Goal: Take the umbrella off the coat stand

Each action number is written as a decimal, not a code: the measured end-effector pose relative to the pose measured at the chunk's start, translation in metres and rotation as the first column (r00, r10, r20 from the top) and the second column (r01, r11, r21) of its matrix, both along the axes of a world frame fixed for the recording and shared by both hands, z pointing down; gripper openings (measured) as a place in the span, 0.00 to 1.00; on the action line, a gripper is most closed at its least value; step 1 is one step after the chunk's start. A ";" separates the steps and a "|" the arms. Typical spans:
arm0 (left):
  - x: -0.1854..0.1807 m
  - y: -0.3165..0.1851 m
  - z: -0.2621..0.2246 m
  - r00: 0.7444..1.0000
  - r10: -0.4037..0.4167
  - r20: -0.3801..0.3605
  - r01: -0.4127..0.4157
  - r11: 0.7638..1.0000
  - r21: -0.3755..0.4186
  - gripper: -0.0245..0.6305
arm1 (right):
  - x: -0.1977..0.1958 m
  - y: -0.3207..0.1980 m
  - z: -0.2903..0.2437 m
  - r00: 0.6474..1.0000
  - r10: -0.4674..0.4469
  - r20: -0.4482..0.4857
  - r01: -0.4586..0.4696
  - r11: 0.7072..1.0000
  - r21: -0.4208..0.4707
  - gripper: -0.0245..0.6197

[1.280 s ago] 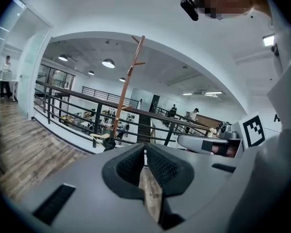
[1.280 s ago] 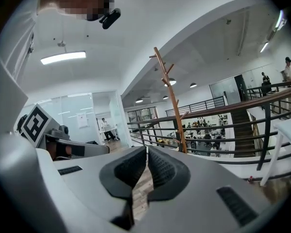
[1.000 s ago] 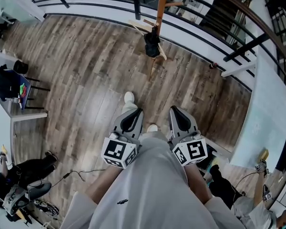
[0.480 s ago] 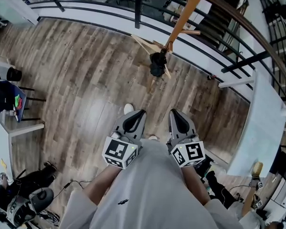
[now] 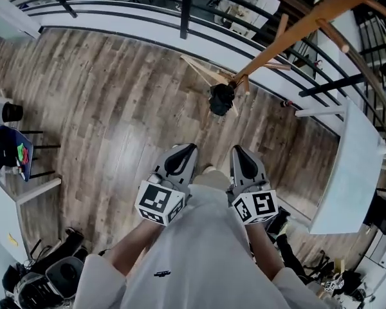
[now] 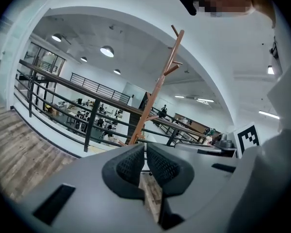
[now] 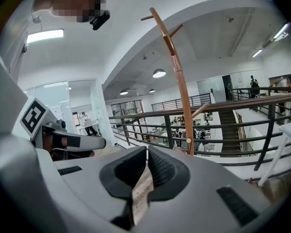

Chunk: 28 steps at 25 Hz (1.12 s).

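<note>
Umbrella [image 5: 222,100] is touching neither gripper. The left gripper's [image 6: 145,147] ribbed black fingers [image 6: 131,164] are lying pressed together with nothing between them, and only a sliver of floor is showing below their tips. The right gripper's [image 7: 146,152] fingers [image 7: 165,169] are meeting the same way, also empty.

In the head view the left gripper [image 5: 188,148] and the right gripper [image 5: 237,149] are sitting side by side in front of the person's light clothing [image 5: 199,250]. Both are pointing forward, with the marker cubes [image 5: 159,203] at their near ends.

Ahead of them the wooden floor [image 5: 116,108] is stretching toward a dark railing [image 5: 186,5]. The umbrella is showing as a dark folded bundle, well apart from both sets of jaws and roughly in line with the gap between the grippers. It is hanging low against the pole of the coat stand [image 5: 296,34], just above the stand's splayed feet. The stand's wooden pole is rising behind each pair of jaws in the left gripper view [image 6: 157,91] and the right gripper view [image 7: 179,81]. A white table [image 5: 347,172] is standing off to the right.
</note>
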State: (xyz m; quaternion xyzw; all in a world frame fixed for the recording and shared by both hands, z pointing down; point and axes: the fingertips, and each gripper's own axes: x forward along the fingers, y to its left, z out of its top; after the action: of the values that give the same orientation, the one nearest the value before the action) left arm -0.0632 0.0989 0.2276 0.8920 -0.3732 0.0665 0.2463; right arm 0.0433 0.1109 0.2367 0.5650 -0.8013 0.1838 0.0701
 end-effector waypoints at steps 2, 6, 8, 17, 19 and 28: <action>-0.003 -0.006 0.003 1.000 0.010 -0.010 -0.010 1.000 -0.004 0.09 | -0.003 -0.002 0.002 1.000 0.019 0.004 -0.019 1.000 -0.007 0.10; 0.000 -0.031 0.011 1.000 -0.007 -0.022 0.007 1.000 -0.013 0.09 | -0.003 -0.018 0.009 1.000 0.004 -0.009 -0.004 1.000 -0.006 0.10; 0.002 -0.040 0.011 0.999 -0.018 -0.027 0.017 1.000 -0.005 0.09 | -0.001 -0.025 0.013 1.000 -0.007 -0.020 0.007 1.000 -0.003 0.10; 0.022 -0.064 0.037 0.998 -0.050 -0.041 0.049 0.998 -0.034 0.08 | 0.024 -0.052 0.042 0.999 -0.019 -0.030 0.018 0.999 -0.035 0.10; 0.028 -0.067 0.043 0.998 -0.048 -0.030 0.047 0.998 -0.040 0.08 | 0.030 -0.057 0.048 1.000 -0.011 -0.013 0.011 0.999 -0.038 0.10; 0.035 -0.081 0.080 0.998 -0.057 -0.034 0.055 0.996 -0.066 0.08 | 0.038 -0.070 0.089 1.000 0.014 0.015 -0.013 0.998 -0.062 0.10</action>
State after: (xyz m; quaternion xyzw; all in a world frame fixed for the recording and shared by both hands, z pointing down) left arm -0.0286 0.0181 0.3075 0.8737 -0.3913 0.0557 0.2836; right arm 0.0812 0.0405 0.3255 0.5665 -0.7919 0.2134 0.0804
